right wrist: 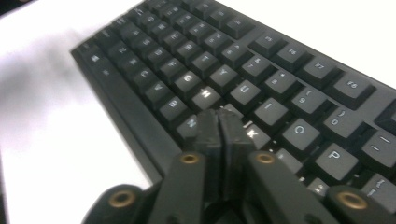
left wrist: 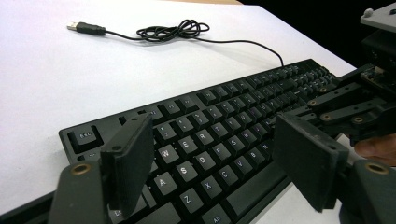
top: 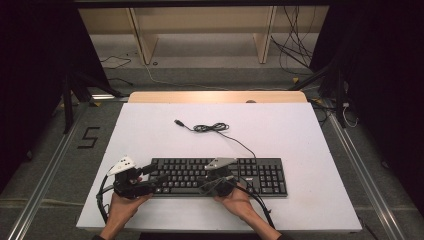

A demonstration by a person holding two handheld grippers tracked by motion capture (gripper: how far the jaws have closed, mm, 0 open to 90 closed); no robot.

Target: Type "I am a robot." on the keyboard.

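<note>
Both tongs sit over my keyboard [top: 220, 176]: left tongs [left wrist: 215, 161] gape wide, right tongs [right wrist: 218, 126] pressed closed, empty, on the keys.

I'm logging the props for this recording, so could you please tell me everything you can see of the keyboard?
The keyboard is a black, full-size board that looks plastic, with white-lettered keys and a number pad at its right end. It lies flat near the front of the white table, long side toward the person. Its thin black cable runs back to a loose coil and an unplugged USB plug. The shut right gripper points at the J key region; the open left gripper hovers over its left end.
</note>
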